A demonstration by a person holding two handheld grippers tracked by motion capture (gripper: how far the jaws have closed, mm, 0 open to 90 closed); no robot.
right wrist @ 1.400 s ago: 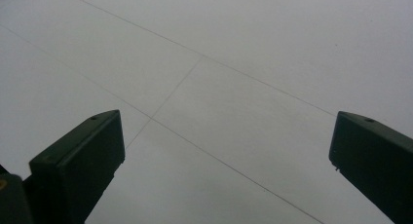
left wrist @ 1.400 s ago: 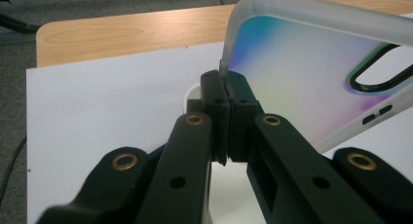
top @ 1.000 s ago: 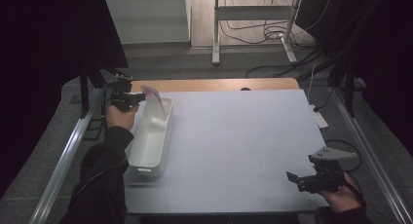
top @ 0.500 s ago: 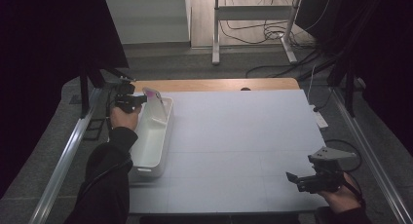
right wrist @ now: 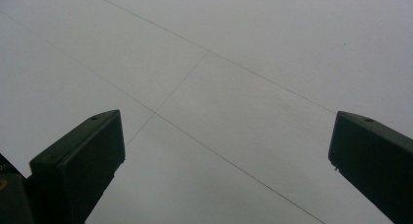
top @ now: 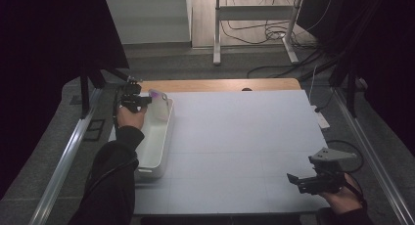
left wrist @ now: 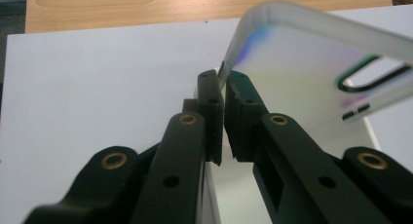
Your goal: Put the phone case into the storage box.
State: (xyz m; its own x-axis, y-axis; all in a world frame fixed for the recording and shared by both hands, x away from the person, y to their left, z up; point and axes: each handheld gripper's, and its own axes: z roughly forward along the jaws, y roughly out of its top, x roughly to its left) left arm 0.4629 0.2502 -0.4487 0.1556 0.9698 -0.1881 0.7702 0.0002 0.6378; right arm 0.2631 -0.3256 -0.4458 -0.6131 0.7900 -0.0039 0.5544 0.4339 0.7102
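Note:
A translucent phone case (left wrist: 302,68) with a camera cut-out stands tilted over the far end of a white tray (top: 154,151). In the high view the phone case (top: 159,103) shows pale with a purple tint. My left gripper (left wrist: 223,83) pinches its thin edge between the fingertips. The jaws have just been opening a little and stand almost together, with the case's rim still between them. In the high view my left gripper (top: 144,101) is at the tray's far left corner. My right gripper (top: 293,180) rests near the table's front right, open with nothing between its jaws (right wrist: 224,151).
A white mat (top: 244,137) with faint grid lines covers the table. A strip of bare wood (top: 220,84) runs along the far edge. Metal rails flank both sides, and cables lie on the floor beyond.
My left gripper has sunk slightly with the phone case toward the tray's far end. The right gripper has stayed in place.

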